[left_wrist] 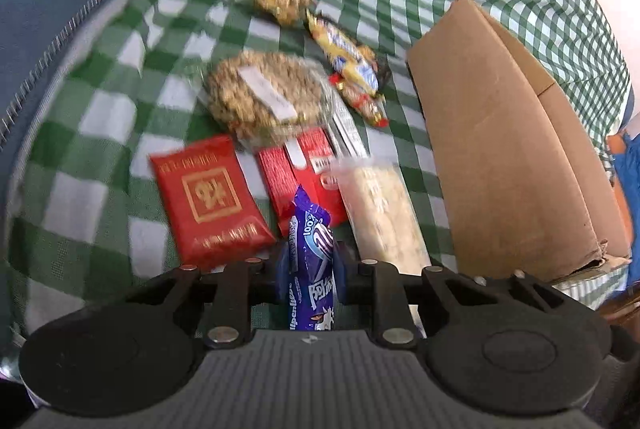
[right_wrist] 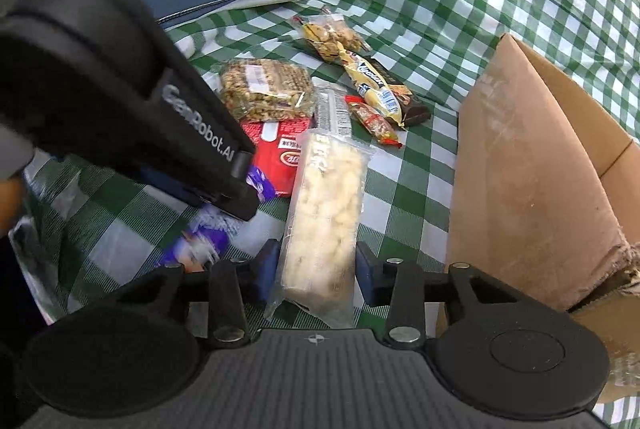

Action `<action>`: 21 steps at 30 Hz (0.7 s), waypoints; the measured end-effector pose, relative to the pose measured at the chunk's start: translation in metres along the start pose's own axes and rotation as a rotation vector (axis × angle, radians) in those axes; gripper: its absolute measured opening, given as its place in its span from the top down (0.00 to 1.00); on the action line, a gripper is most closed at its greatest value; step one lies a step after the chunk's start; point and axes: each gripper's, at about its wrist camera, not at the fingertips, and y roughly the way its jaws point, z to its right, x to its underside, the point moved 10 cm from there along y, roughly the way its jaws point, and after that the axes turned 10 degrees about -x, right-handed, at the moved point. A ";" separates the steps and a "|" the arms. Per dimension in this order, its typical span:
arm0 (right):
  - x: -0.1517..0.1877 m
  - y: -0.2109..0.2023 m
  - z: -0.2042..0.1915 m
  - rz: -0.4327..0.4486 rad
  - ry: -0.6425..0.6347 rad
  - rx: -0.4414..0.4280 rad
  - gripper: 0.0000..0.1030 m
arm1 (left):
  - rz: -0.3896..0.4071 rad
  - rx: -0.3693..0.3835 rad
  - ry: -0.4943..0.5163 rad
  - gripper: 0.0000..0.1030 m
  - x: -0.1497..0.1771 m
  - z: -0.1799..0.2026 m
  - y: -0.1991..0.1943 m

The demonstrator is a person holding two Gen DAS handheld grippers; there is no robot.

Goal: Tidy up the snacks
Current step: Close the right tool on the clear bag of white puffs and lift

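- Purple candy packet (left_wrist: 310, 269) is clamped upright in the left gripper (left_wrist: 308, 265), lifted over the checked cloth (left_wrist: 100, 117).
- Pale puffed-snack pack (right_wrist: 324, 221) lies between the right gripper's (right_wrist: 318, 261) spread fingers — apparently not yet squeezed.
- Next, a carry to the cardboard box (left_wrist: 500, 149) is called for.

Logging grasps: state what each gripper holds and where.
Left gripper: purple Alpenliebe candy pack, clamped mid-length. Right gripper: fingers flank the clear puffed-snack bar; grip unclear.

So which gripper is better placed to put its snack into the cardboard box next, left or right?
Probably the right gripper. Its pale snack pack lies just beside the cardboard box. The left gripper grips the purple bar farther from it.
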 end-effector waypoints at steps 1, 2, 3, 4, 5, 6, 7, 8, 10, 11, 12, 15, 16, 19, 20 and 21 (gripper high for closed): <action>0.001 -0.002 -0.001 -0.001 -0.003 0.001 0.60 | 0.020 0.006 -0.012 0.76 -0.003 -0.002 -0.004; 0.001 -0.005 -0.002 -0.001 -0.004 0.001 0.60 | 0.038 0.016 -0.035 0.76 -0.006 -0.005 -0.008; 0.001 -0.007 -0.002 -0.001 -0.004 0.000 0.61 | 0.051 0.027 -0.064 0.76 -0.010 -0.009 -0.012; 0.001 -0.008 -0.002 -0.003 -0.004 0.000 0.62 | 0.058 0.039 -0.093 0.76 -0.012 -0.013 -0.015; 0.002 -0.009 -0.001 -0.005 -0.003 -0.003 0.62 | 0.057 0.049 -0.120 0.76 -0.013 -0.016 -0.016; 0.003 -0.009 -0.001 -0.009 0.002 -0.009 0.62 | 0.048 0.056 -0.138 0.76 -0.012 -0.018 -0.016; 0.005 -0.008 -0.001 -0.018 0.011 -0.021 0.60 | 0.036 0.058 -0.146 0.76 -0.012 -0.018 -0.016; 0.007 -0.007 -0.001 -0.025 0.025 -0.033 0.59 | 0.019 0.056 -0.146 0.76 -0.010 -0.018 -0.013; 0.010 -0.004 -0.001 -0.039 0.056 -0.054 0.58 | -0.017 0.043 -0.127 0.76 -0.005 -0.015 -0.006; 0.010 -0.003 0.000 -0.037 0.064 -0.056 0.57 | -0.028 0.037 -0.116 0.76 -0.003 -0.015 -0.005; 0.009 -0.003 0.000 -0.032 0.067 -0.058 0.55 | -0.037 0.029 -0.100 0.76 -0.001 -0.013 -0.003; 0.008 -0.001 0.001 -0.025 0.077 -0.063 0.49 | -0.047 0.017 -0.064 0.75 0.003 -0.008 -0.001; 0.009 -0.001 0.002 -0.025 0.080 -0.063 0.47 | -0.053 0.015 -0.059 0.74 0.005 -0.007 0.000; 0.008 0.001 0.002 -0.023 0.083 -0.063 0.45 | -0.062 0.008 -0.052 0.73 0.007 -0.007 0.003; 0.008 0.001 0.002 -0.023 0.083 -0.063 0.45 | -0.062 0.006 -0.051 0.73 0.008 -0.007 0.003; 0.007 0.001 0.002 -0.022 0.083 -0.063 0.44 | -0.062 0.006 -0.051 0.73 0.008 -0.007 0.003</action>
